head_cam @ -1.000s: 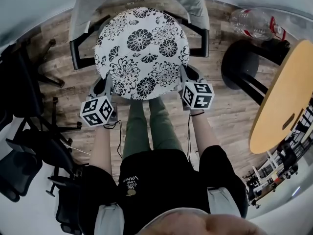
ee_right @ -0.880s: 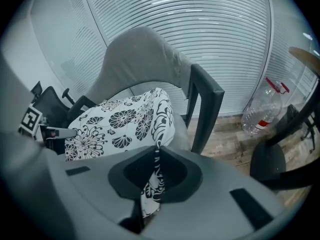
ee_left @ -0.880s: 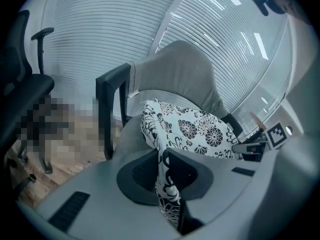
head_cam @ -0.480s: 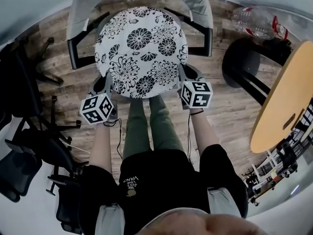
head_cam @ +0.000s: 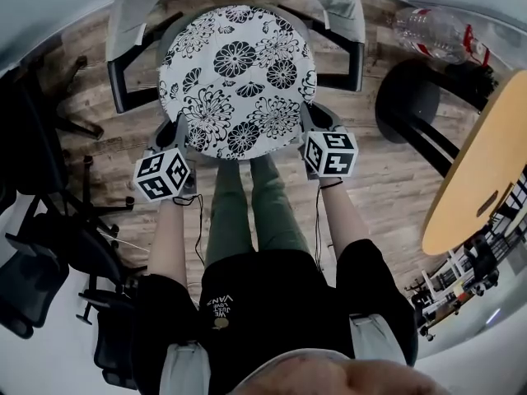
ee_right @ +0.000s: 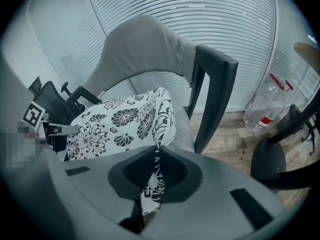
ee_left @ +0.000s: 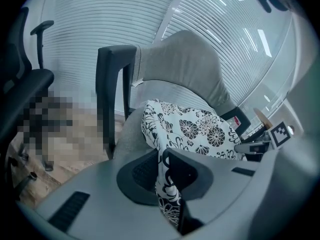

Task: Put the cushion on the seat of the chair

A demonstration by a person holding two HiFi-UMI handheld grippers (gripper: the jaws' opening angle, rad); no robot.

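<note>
Over the chair's (head_cam: pixel 136 15) seat (ee_right: pixel 182 128) spreads the round cushion (head_cam: pixel 237 81), white with black flowers. It fills the space between the two black armrests (head_cam: pixel 352 60) and reaches back toward the grey backrest (ee_left: pixel 185 69). Its rim on the side away from the backrest is held at two spots. The left tool (ee_left: pixel 162 176) is nipped narrow on the rim at the chair's front left corner, with a fold of the printed cloth squeezed flat between its pads and hanging below them. The right tool (ee_right: pixel 156 171) is closed the same way on the rim at the chair's front right corner, a thin pleat of cloth caught between its pads. Both tools point steeply down toward the seat, and the pinched edges stand lifted, so the cushion bends up at the front. Beside the right armrest its side edge meets the seat, but whether the whole underside rests flat cannot be told. Right of the chair, past the armrest, a clear bottle (head_cam: pixel 432 35) with a red label is on the wooden floor (head_cam: pixel 379 188). Farther right of the chair stands a table (head_cam: pixel 486 163) with a pale wood top. Left of the chair are dark office chairs (head_cam: pixel 49 245). The person's legs (head_cam: pixel 247 212) stand just in front of the chair, between the tools.
</note>
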